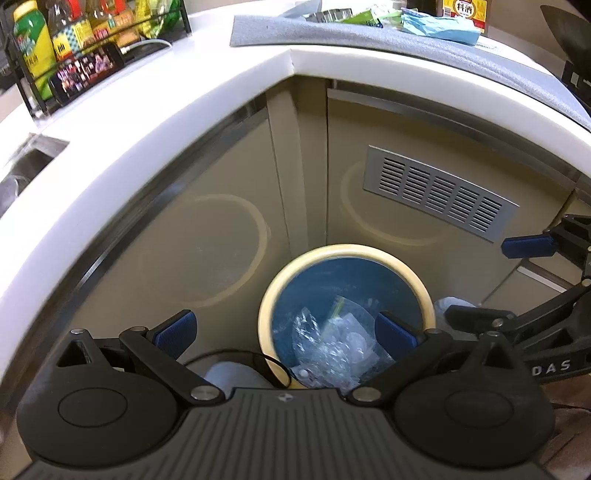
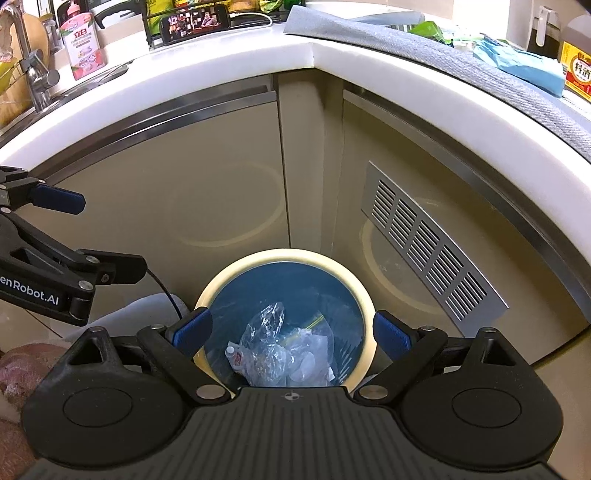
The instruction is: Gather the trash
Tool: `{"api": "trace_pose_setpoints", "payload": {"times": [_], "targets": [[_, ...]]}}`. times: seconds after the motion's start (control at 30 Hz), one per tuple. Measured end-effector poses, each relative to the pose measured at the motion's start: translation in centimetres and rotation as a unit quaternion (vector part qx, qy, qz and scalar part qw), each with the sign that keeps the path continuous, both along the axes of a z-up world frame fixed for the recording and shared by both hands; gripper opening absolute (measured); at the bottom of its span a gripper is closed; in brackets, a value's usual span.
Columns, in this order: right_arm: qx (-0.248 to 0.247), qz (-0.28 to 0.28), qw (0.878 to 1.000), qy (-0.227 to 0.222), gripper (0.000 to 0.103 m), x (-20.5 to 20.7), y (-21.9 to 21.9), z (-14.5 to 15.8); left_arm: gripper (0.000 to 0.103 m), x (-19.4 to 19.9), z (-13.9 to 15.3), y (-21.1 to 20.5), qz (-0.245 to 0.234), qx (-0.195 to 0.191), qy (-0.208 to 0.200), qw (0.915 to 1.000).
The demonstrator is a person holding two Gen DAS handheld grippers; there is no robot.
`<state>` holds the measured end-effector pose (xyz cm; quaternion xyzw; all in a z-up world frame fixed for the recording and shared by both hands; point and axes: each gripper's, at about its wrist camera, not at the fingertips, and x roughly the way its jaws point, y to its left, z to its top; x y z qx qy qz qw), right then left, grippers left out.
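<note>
Trash (image 2: 280, 347) lay binned at twelve o'clock between our right gripper's (image 2: 291, 332) wide, empty fingers (left gripper (image 1: 284, 332) likewise wide).

One waste bin (image 2: 364, 302) stands on the floor in the cabinet corner, cream-rimmed with a blue liner. Inside the bin lie several crumpled clear plastic bags (image 2: 266, 332), too tangled to count exactly, and one small bottle (image 2: 233, 355) with a white cap. Just right of the bin there is one metal vent grille (image 2: 428, 243) on a cabinet door. Above the bin, on the surface (image 2: 229, 59), sit one phone (image 2: 194, 23), one pink soap bottle (image 2: 83, 44), one blue crumpled wrapper (image 2: 524, 66) and one brown sauce bottle (image 2: 578, 66). Two grippers hover over the bin: left gripper (image 1: 284, 332), right gripper (image 2: 291, 330)
</note>
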<state>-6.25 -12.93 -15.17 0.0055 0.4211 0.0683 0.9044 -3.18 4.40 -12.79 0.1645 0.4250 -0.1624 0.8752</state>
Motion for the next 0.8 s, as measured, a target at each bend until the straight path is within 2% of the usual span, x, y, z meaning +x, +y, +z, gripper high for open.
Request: {"api": "trace_pose_setpoints", "payload": {"times": [0.2,0.4,0.57,0.8], "targets": [[0.016,-0.018,1.0,-0.02,0.095,0.0,-1.2,1.0,0.103,0.3,1.8,0.2,0.002,-0.007,-0.026,0.9996],[0.04,-0.022,0.998,-0.048,0.095,0.2,-2.3,3.3,0.103,0.7,4.6,-0.1,-0.001,-0.019,-0.061,0.998],[0.071,-0.006,0.993,-0.098,0.095,-0.2,-3.3,6.5,0.103,0.8,7.4,-0.5,0.0,-0.032,-0.097,0.9948],[0.073,-0.011,0.982,-0.176,0.097,-0.1,-5.2,10.9,0.103,1.3,10.5,-0.9,-0.001,-0.037,-0.14,0.9895]]}}
